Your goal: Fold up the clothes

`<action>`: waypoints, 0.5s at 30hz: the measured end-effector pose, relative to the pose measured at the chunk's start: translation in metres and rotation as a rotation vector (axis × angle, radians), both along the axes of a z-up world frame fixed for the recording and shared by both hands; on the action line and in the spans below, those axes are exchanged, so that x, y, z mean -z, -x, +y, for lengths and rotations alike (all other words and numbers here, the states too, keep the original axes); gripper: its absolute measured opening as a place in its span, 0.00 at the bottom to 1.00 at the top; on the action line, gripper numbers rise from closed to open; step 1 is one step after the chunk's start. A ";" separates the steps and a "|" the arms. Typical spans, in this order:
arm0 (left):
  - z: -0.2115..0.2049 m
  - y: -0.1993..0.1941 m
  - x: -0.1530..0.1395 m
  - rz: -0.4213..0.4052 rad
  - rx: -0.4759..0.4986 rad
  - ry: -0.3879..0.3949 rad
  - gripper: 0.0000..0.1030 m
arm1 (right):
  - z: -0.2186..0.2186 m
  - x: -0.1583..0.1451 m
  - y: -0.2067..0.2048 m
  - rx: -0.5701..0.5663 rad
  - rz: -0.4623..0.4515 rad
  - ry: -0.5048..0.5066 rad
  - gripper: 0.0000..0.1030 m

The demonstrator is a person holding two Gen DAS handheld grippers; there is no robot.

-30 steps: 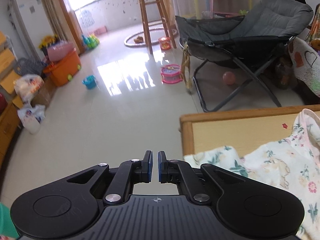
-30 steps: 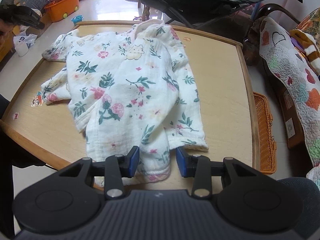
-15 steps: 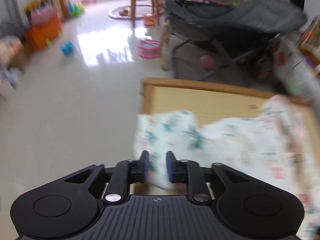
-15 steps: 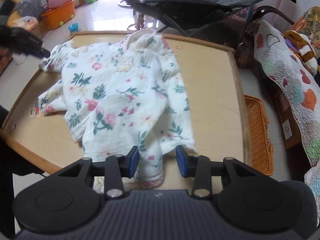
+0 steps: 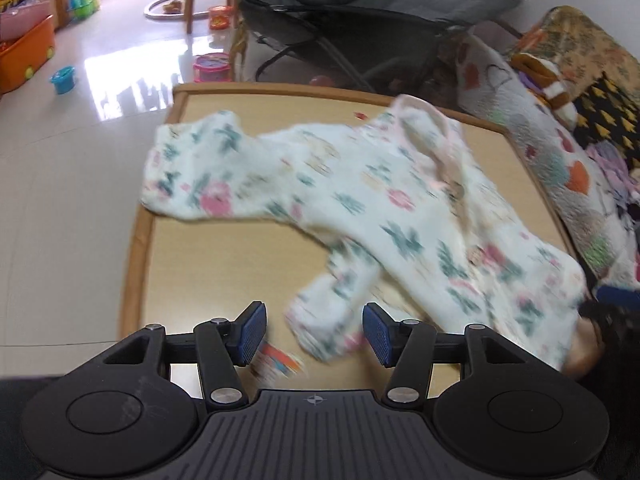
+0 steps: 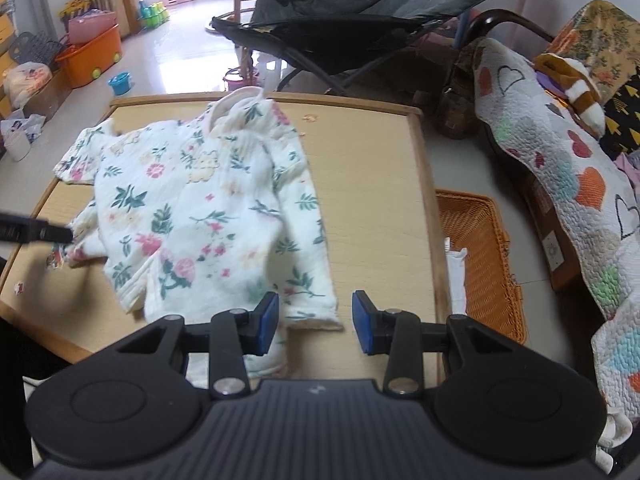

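A white floral garment [image 6: 208, 208] lies spread and rumpled on the wooden table [image 6: 372, 184]. In the left wrist view it [image 5: 400, 208] is blurred. One sleeve end [image 5: 328, 328] lies between the jaws of my left gripper [image 5: 315, 334], which are opening, and the pads do not touch it. In the right wrist view the left gripper [image 6: 36, 232] shows as a dark tip at that sleeve. My right gripper [image 6: 315, 324] stands open over the garment's near hem corner [image 6: 312, 314], with the pads off the cloth.
An orange wicker basket [image 6: 480, 256] holding a white cloth stands on the floor right of the table. A quilt-draped seat [image 6: 560, 168] lies further right, a grey folding chair [image 6: 360, 20] behind the table. Toys and an orange bin [image 6: 92, 60] sit on the floor at left.
My left gripper swung from beside the table's far corner to over the sleeve, and its jaws went from shut to open. The right gripper drew back a little towards the hem corner.
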State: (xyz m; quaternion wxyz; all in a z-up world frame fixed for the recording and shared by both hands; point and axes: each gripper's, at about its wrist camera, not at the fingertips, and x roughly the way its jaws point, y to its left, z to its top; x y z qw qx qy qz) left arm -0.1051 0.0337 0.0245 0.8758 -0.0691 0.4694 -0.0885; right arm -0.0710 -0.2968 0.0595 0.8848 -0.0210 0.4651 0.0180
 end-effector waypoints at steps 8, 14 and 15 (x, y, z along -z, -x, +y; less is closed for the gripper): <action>-0.007 0.035 0.003 -0.018 0.043 0.065 0.55 | -0.029 -0.003 -0.003 0.110 -0.028 0.013 0.38; -0.005 0.035 0.013 0.016 0.030 0.069 0.55 | -0.048 0.007 -0.006 0.183 0.007 -0.094 0.37; -0.005 0.035 0.014 0.019 0.024 0.077 0.55 | -0.048 0.010 -0.007 0.184 0.015 -0.109 0.37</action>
